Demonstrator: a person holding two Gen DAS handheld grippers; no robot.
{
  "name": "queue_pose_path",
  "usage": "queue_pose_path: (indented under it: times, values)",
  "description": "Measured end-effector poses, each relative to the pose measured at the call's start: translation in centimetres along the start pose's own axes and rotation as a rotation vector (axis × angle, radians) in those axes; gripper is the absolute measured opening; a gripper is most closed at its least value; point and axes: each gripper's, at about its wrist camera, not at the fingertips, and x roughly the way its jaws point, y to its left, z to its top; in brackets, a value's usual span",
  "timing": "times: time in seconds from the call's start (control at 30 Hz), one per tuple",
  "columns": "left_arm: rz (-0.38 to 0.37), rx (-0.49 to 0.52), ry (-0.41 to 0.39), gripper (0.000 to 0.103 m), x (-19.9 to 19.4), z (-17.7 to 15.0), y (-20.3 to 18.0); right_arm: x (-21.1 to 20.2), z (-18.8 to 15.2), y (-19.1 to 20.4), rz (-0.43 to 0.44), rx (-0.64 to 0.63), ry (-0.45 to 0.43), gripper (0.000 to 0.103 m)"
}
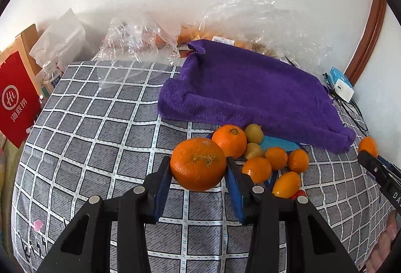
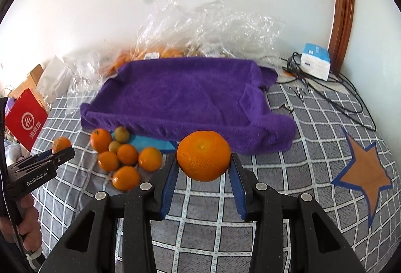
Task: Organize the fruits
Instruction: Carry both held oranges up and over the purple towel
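Before the purple towel (image 1: 250,90), each claw is clamped on an orange: left claw (image 1: 199,167), right claw (image 2: 204,160), beside loose fruit (image 2: 125,157).

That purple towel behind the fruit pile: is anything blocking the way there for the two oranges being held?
Nothing visible does. Each orange is clamped in its tongs, and the purple towel lies bare just beyond them.

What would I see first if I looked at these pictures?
Two big oranges: the left gripper pinches one orange, and the right gripper pinches another orange, both above the checked cloth. Behind them lies a bright purple towel, with a little pile of small fruits at its front edge.
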Motion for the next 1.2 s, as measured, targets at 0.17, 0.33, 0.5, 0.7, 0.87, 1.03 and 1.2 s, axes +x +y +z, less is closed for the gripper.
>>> queue_pose_path:
  times: [0.17, 0.33, 0.5, 0.7, 0.87, 1.03, 1.2]
  values:
    - [-0.004, -0.013, -0.021, 0.040, -1.2, 1.4, 0.1, -0.6, 1.6, 0.4, -0.012, 0.001, -0.015, 0.040]
    - [-0.006, -0.020, -0.040, 0.040, -1.8, 3.1, -0.2, -0.8, 2.9, 0.5, -0.018, -0.006, -0.028, 0.040]
    - [-0.017, -0.020, -0.043, 0.040, -1.7, 5.0, -0.6, -0.5, 4.3, 0.0, -0.022, -0.002, -0.032, 0.040]
    - [-0.022, -0.014, -0.063, 0.040, -0.6, 8.2, -1.4, 0.3, 6.6, -0.6, -0.028, -0.005, -0.048, 0.040]
    - [-0.044, 0.003, -0.068, 0.040, 1.0, 10.8, -2.6, 1.9, 8.5, -1.2, -0.021, 0.011, -0.055, 0.040]
    - [-0.060, 0.036, -0.064, 0.040, 3.3, 12.7, -4.2, 4.9, 9.9, -1.9, -0.030, 0.027, -0.036, 0.040]
    - [-0.087, 0.039, -0.038, 0.040, 6.2, 14.2, -5.2, 7.5, 11.0, -2.4, 0.003, 0.035, -0.023, 0.040]
